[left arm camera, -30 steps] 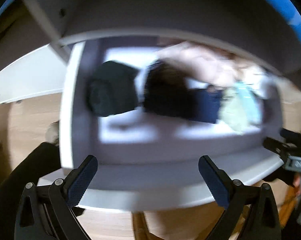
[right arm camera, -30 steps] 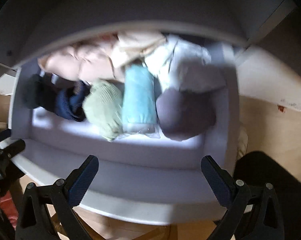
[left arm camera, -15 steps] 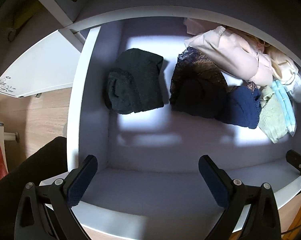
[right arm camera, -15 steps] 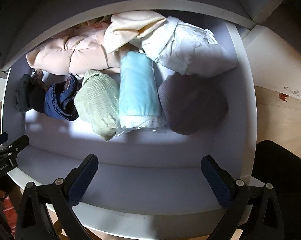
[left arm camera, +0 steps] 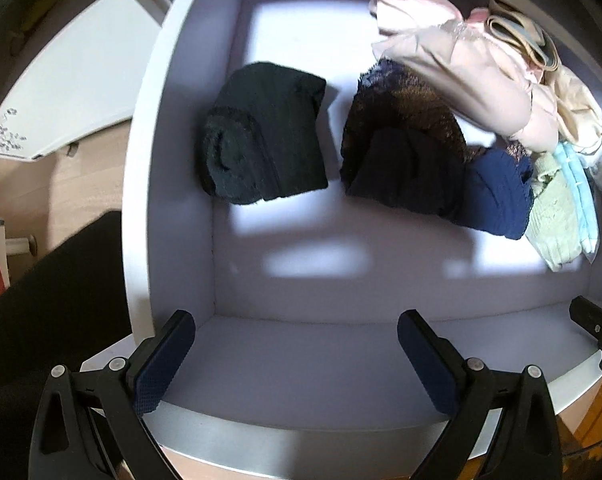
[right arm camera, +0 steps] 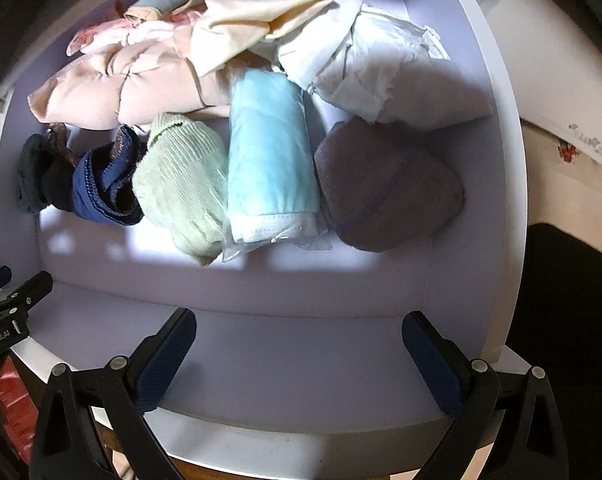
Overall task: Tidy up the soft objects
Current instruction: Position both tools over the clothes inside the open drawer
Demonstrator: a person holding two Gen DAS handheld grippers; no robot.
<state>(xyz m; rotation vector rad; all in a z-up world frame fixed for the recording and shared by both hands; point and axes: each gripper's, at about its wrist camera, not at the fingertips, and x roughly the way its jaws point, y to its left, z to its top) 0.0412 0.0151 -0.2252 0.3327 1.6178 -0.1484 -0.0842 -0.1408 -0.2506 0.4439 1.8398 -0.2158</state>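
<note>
In the drawer (left arm camera: 181,128) the front floor strip at 6 o'clock is free; folded clothes (right arm camera: 269,152) block 12 o'clock.

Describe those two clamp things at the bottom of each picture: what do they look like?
Each is a hand-held gripper: the left gripper and right gripper match. Both have black plastic frames with triangular cut-outs and silver rivets. Each finger ends in a dark blue, finely textured rubber pad. In the right view, the other gripper's side shows small white lettering, too small to read. No cables or sleeves show.
</note>
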